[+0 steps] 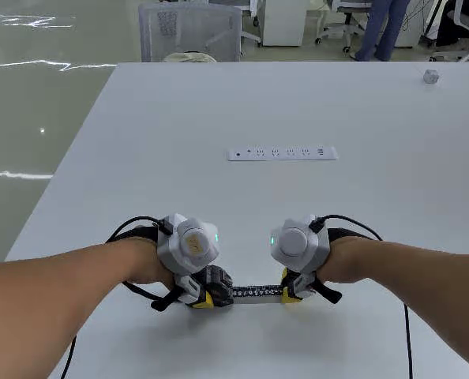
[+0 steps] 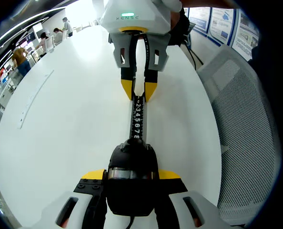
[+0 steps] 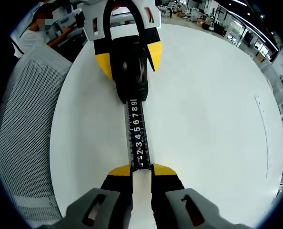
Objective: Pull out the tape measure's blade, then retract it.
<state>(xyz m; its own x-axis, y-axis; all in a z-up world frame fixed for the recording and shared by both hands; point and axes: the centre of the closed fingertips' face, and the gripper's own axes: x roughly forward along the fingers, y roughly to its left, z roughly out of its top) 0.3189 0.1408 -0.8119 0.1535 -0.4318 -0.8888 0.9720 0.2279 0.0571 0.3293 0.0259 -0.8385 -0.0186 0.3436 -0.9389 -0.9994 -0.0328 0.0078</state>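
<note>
**Tape Out a Little Way Between Two Grippers**

Held the black tape measure (image 2: 132,183) tight in the left hand-held gripper (image 1: 205,294), low in the middle of the head view. Pinched the tip of the blade (image 3: 136,129) in the right hand-held gripper (image 3: 141,171), jaws almost together. Had the blade out short and straight between the two, close to the white surface (image 1: 298,103). Showed black numbers up to nine on the blade. Sat well apart from the white power strip (image 1: 282,153) higher up in the middle. Had a grey mesh chair (image 1: 189,31) at the top of the frame, past the far edge.
</note>
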